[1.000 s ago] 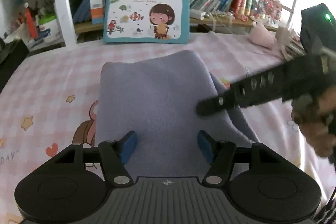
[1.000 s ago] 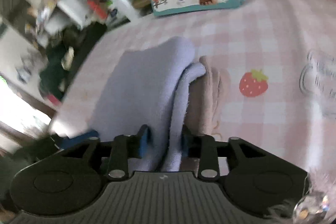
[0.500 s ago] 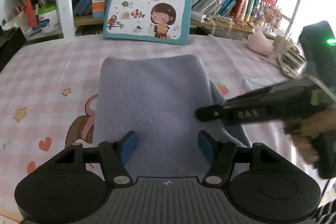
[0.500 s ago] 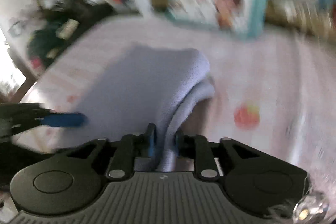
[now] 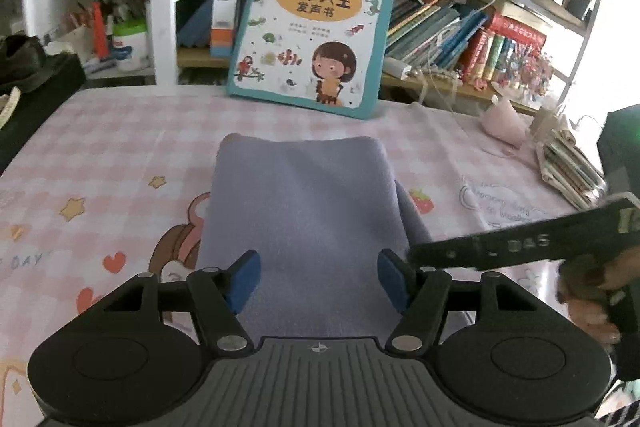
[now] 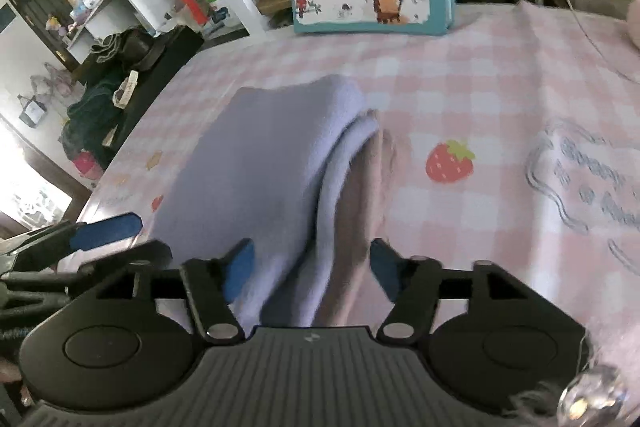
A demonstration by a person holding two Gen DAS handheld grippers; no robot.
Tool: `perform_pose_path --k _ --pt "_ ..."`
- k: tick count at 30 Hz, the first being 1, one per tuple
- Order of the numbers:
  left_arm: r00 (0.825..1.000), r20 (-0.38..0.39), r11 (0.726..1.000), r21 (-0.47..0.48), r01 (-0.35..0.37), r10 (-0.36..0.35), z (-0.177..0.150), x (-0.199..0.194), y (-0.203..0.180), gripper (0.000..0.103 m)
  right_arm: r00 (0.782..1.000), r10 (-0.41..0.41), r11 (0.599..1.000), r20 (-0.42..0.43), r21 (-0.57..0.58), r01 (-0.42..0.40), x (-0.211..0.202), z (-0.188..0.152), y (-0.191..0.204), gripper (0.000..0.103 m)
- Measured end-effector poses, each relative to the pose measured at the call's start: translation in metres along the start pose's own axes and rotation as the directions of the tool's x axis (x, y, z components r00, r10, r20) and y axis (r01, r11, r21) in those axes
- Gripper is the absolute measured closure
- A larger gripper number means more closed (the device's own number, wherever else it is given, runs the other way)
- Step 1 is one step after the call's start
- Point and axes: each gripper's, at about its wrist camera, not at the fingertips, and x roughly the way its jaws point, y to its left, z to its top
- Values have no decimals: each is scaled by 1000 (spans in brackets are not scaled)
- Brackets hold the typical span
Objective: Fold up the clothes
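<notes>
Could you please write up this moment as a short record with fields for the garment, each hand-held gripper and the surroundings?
garment: lavender folded cloth lying on the pink checked tablecloth
garment edge: layered folds on its right side
left hand-held gripper: open, over the cloth's near edge, holding nothing
right hand-held gripper: open, straddling the layered edge
background: children's book propped against the shelves
</notes>
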Motion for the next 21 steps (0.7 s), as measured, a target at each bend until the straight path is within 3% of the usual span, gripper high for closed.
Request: perform_pose_path --k 2,5,9,14,17,21 --pt "1000 -14 1000 -8 -20 20 -2 -3 -1 36 1000 13 999 -17 41 -13 -7 -4 -6 33" --pt "998 -45 998 -19 -55 54 -5 -5 -3 20 998 50 991 -46 125 -44 -14 -10 -16 31" --pt "992 -83 994 -42 -99 95 -9 -7 -4 16 991 108 972 -83 219 -87 -19 -18 -28 30" --pt "987 -67 985 -83 -148 143 -9 -14 4 9 984 138 958 -109 265 -105 -19 -22 -33 30" --pt "989 -71 986 -94 -137 131 -7 -14 16 8 985 134 956 -107 275 -100 -18 -23 -31 30" --pt "994 -101 987 -152 -56 40 -1 -4 41 8 989 118 947 -94 310 -84 -14 -24 -27 29"
